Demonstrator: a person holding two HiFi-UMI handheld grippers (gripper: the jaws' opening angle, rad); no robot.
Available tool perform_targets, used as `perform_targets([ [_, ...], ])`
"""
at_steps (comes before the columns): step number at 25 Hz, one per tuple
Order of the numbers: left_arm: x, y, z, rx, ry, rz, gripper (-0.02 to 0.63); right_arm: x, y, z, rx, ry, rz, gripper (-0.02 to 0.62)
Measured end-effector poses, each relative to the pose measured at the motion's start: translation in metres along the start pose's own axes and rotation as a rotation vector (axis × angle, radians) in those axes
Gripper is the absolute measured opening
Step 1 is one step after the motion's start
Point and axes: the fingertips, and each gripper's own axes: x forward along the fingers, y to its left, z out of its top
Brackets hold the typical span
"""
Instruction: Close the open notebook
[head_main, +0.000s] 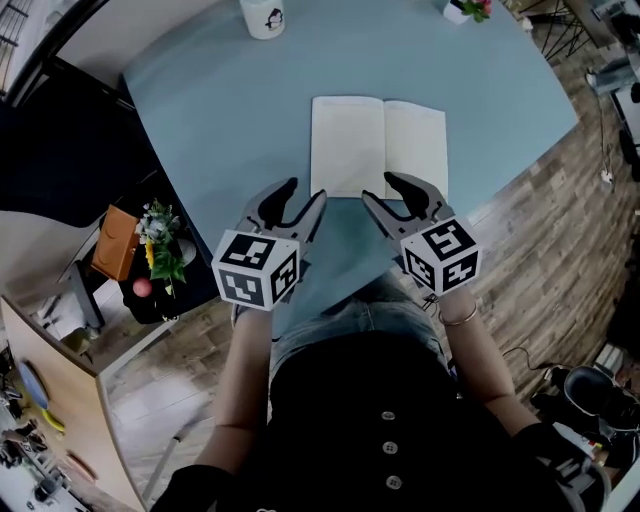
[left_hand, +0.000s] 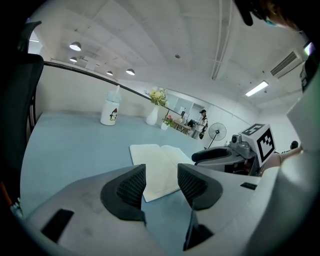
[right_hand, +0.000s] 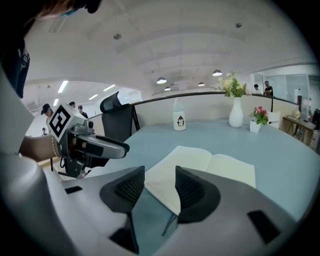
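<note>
Open notebook (head_main: 378, 147) lies flat mid-table (head_main: 230, 120). The left gripper (head_main: 306, 190) hovers at its 7 o'clock corner and the right gripper (head_main: 380, 188) at 6 o'clock, both with jaws apart and empty. This looks like the approach; next, 1 gripper likely must catch a page edge and fold it over.

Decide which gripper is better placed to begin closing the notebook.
Probably the right gripper: its open jaws sit at the near edge of the notebook, by its right page. The left gripper, also open, sits off the left corner.
</note>
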Motion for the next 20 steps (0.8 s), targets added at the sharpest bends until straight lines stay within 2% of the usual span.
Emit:
perform_targets([
  [6, 0.006, 0.004, -0.016, -0.046, 0.018, 0.007, 0.184, 0.017, 0.001, -0.024, -0.136, 0.119, 0.028, 0.187],
  [11, 0.007, 0.010, -0.027, -0.091, 0.033, 0.029, 0.184, 0.030, 0.002, -0.033, -0.299, 0.207, 0.055, 0.208],
  [17, 0.011, 0.009, -0.034, -0.121, 0.029, 0.040, 0.184, 0.042, 0.009, -0.047, -0.527, 0.302, 0.133, 0.221],
  [20, 0.012, 0.010, -0.040, -0.132, 0.036, 0.057, 0.184, 0.046, 0.012, -0.050, -0.588, 0.320, 0.136, 0.233],
])
